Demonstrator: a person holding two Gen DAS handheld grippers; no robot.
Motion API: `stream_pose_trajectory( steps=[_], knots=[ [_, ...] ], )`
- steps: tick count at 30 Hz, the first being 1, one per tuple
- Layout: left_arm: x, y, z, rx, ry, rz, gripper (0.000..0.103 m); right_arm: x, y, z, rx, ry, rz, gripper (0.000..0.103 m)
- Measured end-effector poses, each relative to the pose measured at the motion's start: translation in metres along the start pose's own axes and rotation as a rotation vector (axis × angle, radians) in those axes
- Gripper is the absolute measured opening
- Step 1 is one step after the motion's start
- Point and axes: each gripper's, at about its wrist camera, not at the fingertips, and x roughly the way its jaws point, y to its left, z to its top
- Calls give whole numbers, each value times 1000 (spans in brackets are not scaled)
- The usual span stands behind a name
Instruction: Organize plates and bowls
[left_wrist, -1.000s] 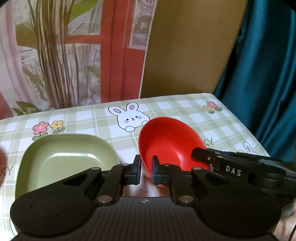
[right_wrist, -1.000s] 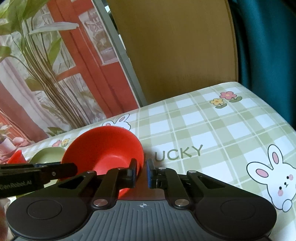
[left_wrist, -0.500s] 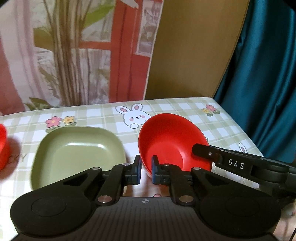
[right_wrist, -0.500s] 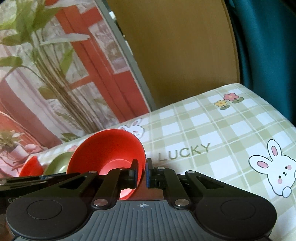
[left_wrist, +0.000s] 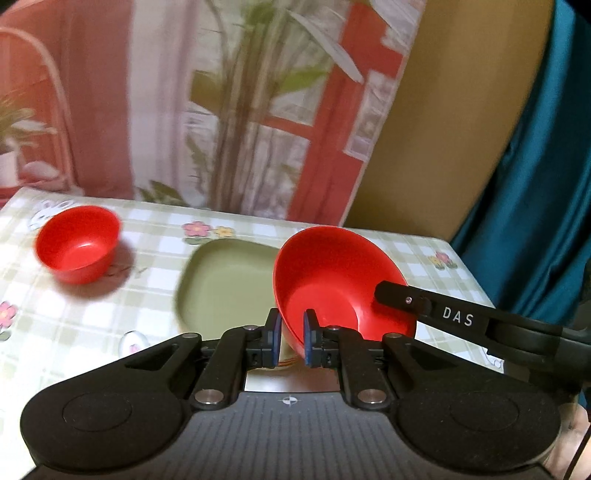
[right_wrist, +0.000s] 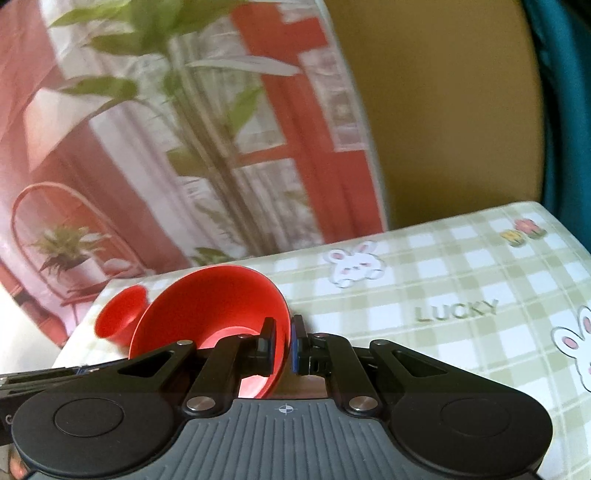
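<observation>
The left gripper (left_wrist: 291, 341) and the right gripper (right_wrist: 282, 345) each pinched the rim of one large red bowl (left_wrist: 340, 288), tilted above the table (right_wrist: 443, 295). "DAS" stood on the right gripper's finger, "LUCKY" on the tablecloth. Only the left view showed the green plate (left_wrist: 225, 280); the small red bowl (left_wrist: 77, 243) sat blurred near the far left corner.
</observation>
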Motion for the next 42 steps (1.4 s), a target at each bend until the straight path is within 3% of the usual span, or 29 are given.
stream_pose_trajectory(
  steps=[12, 24, 31, 42],
  knots=[
    [-39, 80, 8, -153, -65, 96, 13, 46, 98, 11, -201, 71, 89, 8],
    [-19, 166, 40, -244, -68, 127, 13, 127, 168, 37, -286, 106, 126, 8],
    [5, 200, 53, -260, -57, 148, 13, 176, 186, 45, -300, 147, 108, 7],
    [27, 219, 51, -257, -34, 178, 13, 211, 195, 36, -336, 190, 94, 7]
  ],
)
